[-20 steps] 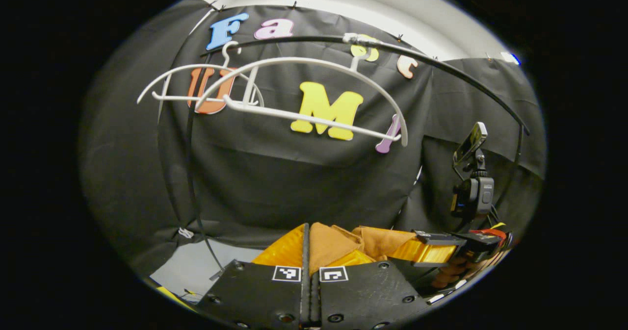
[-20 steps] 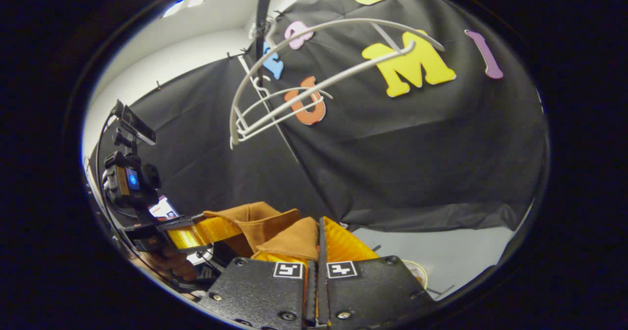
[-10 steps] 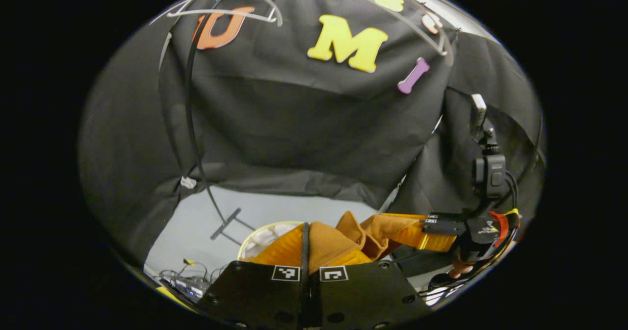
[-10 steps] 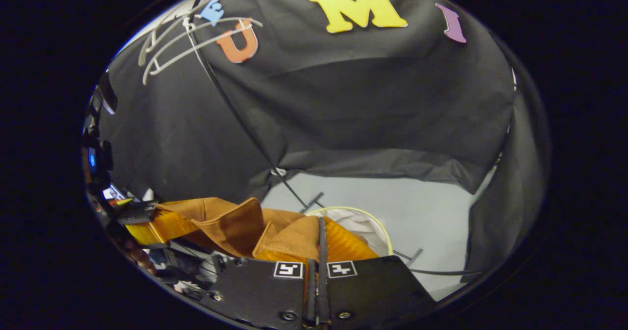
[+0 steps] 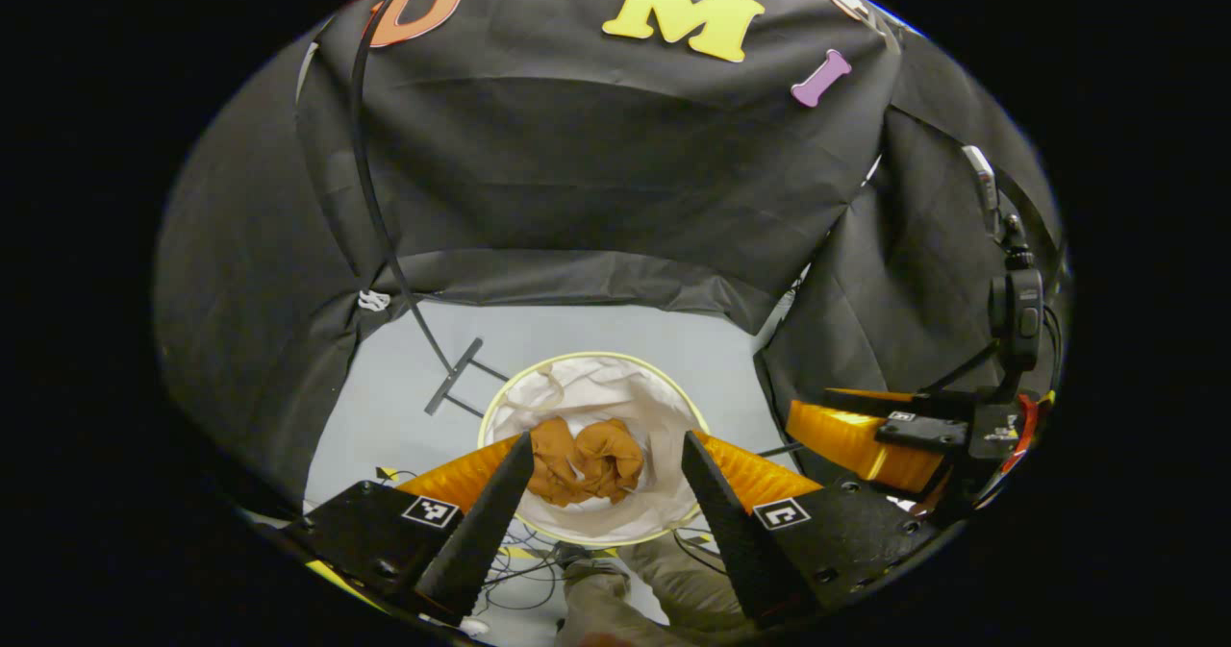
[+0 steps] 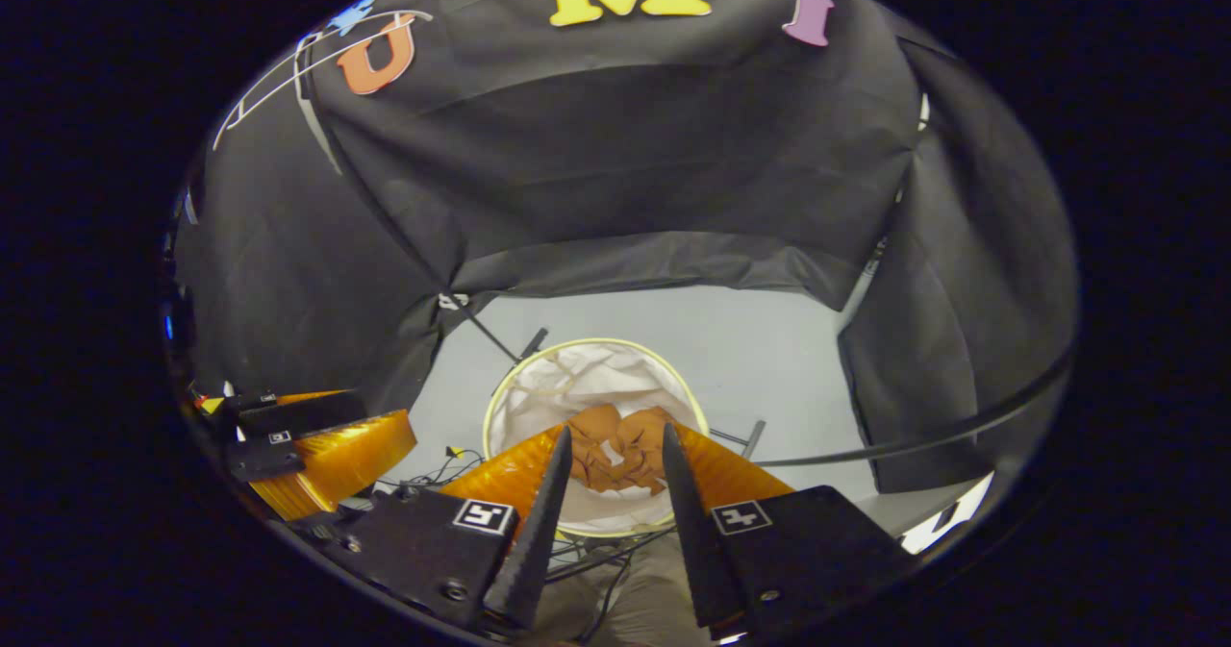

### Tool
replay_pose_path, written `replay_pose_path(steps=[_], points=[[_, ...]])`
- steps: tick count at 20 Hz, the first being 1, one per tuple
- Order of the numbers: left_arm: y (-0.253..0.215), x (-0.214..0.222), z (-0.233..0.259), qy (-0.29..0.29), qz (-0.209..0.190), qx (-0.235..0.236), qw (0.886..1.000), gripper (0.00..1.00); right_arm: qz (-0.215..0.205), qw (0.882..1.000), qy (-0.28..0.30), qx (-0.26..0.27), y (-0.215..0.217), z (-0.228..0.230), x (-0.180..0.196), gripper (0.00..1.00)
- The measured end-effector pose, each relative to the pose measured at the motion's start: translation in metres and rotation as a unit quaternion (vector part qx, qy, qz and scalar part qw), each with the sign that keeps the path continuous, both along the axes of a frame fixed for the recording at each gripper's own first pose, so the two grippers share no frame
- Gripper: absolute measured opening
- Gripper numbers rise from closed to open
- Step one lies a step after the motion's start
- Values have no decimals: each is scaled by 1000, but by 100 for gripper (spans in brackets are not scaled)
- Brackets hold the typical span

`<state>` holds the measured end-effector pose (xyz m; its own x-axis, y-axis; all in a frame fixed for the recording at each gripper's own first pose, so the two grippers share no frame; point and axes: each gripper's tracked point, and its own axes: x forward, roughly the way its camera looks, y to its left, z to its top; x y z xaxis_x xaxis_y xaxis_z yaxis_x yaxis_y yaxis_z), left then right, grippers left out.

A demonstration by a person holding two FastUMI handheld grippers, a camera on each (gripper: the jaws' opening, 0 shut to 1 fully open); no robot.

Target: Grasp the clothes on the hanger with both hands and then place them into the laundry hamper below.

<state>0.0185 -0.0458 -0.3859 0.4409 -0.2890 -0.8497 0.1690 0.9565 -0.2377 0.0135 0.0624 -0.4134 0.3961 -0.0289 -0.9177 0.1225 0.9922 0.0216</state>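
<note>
I am looking down along both tools at the laundry hamper (image 5: pixel 500 407), and the brown clothes (image 5: pixel 587 460) are lying bunched inside it on the white liner, so I judge the drop done.

Starting at my left: the left gripper (image 5: pixel 608 464) is hanging over the hamper with its fingers spread wide and nothing between them; the clothes are showing through that gap, well below the tips. I read the wide spread as the release posture, held directly above the opening so the cloth falls inside the yellow-green rim rather than across it. Off to this tool's left a thin black rack leg and its foot bar (image 5: pixel 452 389) are standing on the grey floor near the hamper's rim; that is the nearest obstacle on that side.

Moving right: the right gripper (image 6: pixel 614 460) is also poised above the hamper, its fingers parted more narrowly than the left's, and empty, with the clothes again far below. A curved black bar (image 6: pixel 914 440) is crossing ahead and to this tool's right, and black cloth is closing in behind.

I judge the freest way out is straight up and back toward me, since cables and the person's trousered legs (image 5: pixel 664 584) are sitting under both tools.
</note>
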Motion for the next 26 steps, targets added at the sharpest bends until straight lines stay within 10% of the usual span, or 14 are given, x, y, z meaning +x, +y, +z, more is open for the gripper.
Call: replay_pose_path(steps=[16, 21, 26], points=[[24, -51, 128, -134, 89, 7, 987, 100, 1, 985, -172, -14, -33, 148, -62, 68], [42, -99, 233, -272, 137, 64, 950, 95, 49, 953, -299, -21, -66, 265, -127, 76], [35, -169, 353, -418, 152, 75, 893, 100, 74, 894, -441, -37, -100, 388, -191, 92]])
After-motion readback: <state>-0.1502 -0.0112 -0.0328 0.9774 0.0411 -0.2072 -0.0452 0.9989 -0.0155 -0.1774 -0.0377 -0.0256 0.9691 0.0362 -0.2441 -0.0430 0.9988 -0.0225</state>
